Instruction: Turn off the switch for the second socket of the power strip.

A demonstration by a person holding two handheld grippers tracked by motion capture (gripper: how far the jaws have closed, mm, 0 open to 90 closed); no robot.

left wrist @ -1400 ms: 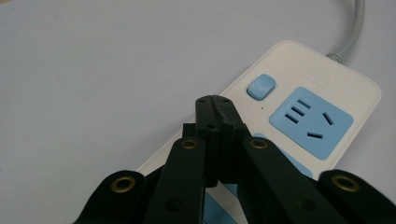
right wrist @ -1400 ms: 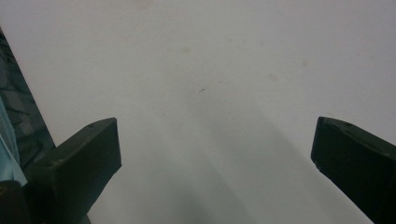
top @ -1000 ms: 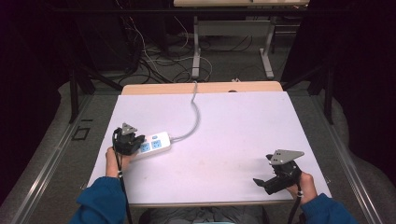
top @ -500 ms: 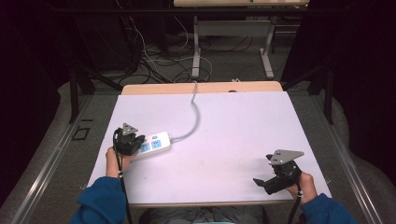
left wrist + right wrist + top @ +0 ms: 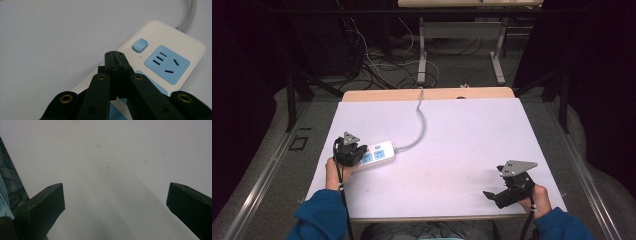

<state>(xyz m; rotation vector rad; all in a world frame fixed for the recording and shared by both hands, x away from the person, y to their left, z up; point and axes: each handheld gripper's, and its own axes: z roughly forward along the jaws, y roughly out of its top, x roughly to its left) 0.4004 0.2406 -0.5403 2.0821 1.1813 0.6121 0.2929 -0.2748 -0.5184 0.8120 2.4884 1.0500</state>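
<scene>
the white plastic power strip with pale blue sockets (image 5: 376, 155) lies on the left half of the table, a little nearer than the middle, its grey cable (image 5: 419, 120) curling away to the far edge and dropping over it. right over its near end sits the left gripper (image 5: 115, 55) — jaws pinched flat together, nothing between them, tips poised just short of the small blue rocker switch (image 5: 140, 45). in the left gripper view the switch is just beyond and slightly to the right of the tips, with the first blue socket face (image 5: 167, 63) beside it.

this looks like a press on that switch, and a closed tip is the right tool for it. to do it cleanly, i'd nudge the tips onto the middle of the button and push straight down, not at a slant — the strip is light and could skate across the smooth white table top (image 5: 462, 150) if shoved sideways.

well apart, at the near right corner, the right gripper (image 5: 502, 192) rests low over bare table with its jaws spread wide and empty. it is free to steady the strip's far end if the strip starts to slide.
</scene>
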